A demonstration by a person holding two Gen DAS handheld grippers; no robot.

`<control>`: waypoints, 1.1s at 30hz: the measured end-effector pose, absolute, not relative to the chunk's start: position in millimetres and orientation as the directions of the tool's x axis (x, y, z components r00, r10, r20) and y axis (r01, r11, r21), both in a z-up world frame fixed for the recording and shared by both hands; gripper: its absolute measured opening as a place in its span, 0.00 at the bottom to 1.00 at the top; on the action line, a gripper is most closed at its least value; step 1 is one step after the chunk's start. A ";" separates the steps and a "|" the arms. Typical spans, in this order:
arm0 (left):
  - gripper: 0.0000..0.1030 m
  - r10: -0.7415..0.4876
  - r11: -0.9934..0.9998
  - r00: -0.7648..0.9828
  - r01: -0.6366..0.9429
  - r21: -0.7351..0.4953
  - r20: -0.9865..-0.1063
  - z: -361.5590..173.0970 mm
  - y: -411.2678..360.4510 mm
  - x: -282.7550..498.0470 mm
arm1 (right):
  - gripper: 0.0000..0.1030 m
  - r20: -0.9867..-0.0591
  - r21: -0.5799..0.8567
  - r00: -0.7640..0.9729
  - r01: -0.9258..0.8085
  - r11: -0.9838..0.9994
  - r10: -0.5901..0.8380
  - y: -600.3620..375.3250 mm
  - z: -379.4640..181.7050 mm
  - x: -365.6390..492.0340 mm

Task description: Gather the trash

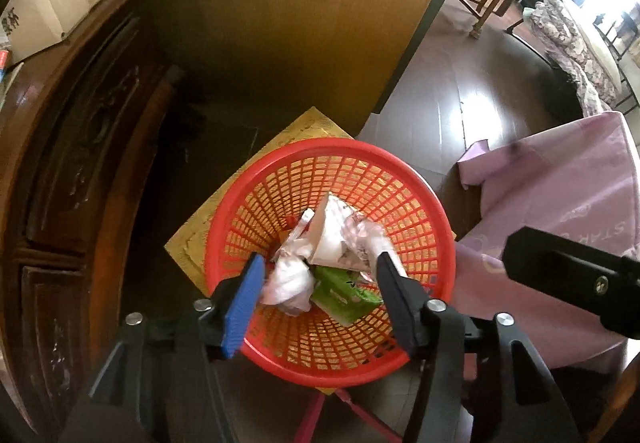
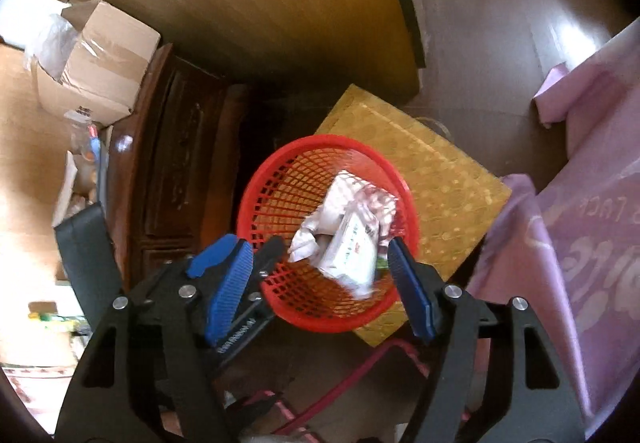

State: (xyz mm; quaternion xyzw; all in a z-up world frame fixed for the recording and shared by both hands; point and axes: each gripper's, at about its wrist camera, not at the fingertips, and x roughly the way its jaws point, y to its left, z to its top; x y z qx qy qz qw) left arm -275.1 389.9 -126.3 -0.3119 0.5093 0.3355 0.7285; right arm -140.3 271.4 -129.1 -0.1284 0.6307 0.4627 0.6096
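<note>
The red basket (image 1: 332,163) sat on a gold mat (image 1: 308,123) on the dark floor (image 1: 452,103), right next to a dark wooden cabinet (image 1: 80,147). Inside the basket lay the trash: crumpled white paper (image 1: 288,279), a white wrapper with small print (image 1: 340,239) and a green packet (image 1: 344,293), all in a heap at the bottom.

The left gripper (image 1: 320,283) hung over the basket, pointing down into it. Its fingers (image 1: 246,303) were spread apart, with nothing pinched between them (the paper and packet showed in the gap, but lay down in the basket).

The right gripper (image 2: 316,271) hung over the basket too, from the other side. Its fingers (image 2: 412,291) were also spread wide and held nothing. In its view a white packet (image 2: 352,247) looked blurry just above the heap, touching neither finger.

A brown cardboard box (image 2: 104,71) stood on top of the cabinet. A pink cloth (image 1: 560,195) hung to the right of the basket. A red cord (image 2: 340,383) ran along the floor below the basket.
</note>
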 end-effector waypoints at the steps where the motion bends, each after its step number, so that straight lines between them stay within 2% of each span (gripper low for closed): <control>1: 0.63 0.174 0.581 0.253 -0.807 -0.108 -0.952 -125.6 390.3 -275.9 | 0.66 -0.893 0.413 -0.211 -0.735 0.537 0.398 269.6 -127.3 -141.3; 3: 0.68 0.183 0.582 0.244 -0.808 -0.095 -0.952 -121.9 390.1 -277.2 | 0.67 -0.900 0.395 -0.193 -0.742 0.542 0.391 264.4 -124.9 -141.6; 4: 0.71 0.191 0.578 0.236 -0.811 -0.085 -0.953 -119.5 390.5 -278.5 | 0.70 -0.904 0.382 -0.180 -0.747 0.544 0.388 262.2 -123.8 -141.6; 7: 0.73 0.212 0.567 0.230 -0.820 -0.072 -0.950 -110.8 391.9 -283.2 | 0.76 -0.920 0.315 -0.114 -0.785 0.534 0.376 258.1 -117.3 -146.0; 13: 0.75 0.248 0.558 0.228 -0.828 -0.053 -0.941 -91.9 389.6 -291.5 | 0.76 -0.935 0.240 -0.055 -0.826 0.510 0.351 249.6 -113.3 -153.2; 25: 0.83 0.305 0.539 0.192 -0.842 0.003 -0.933 -62.9 374.1 -301.4 | 0.78 -0.939 0.218 -0.033 -0.829 0.515 0.343 230.7 -110.6 -151.9; 33: 0.83 0.321 0.533 0.167 -0.846 0.032 -0.932 -53.8 360.0 -303.4 | 0.78 -0.942 0.195 -0.012 -0.832 0.519 0.334 221.8 -108.1 -152.9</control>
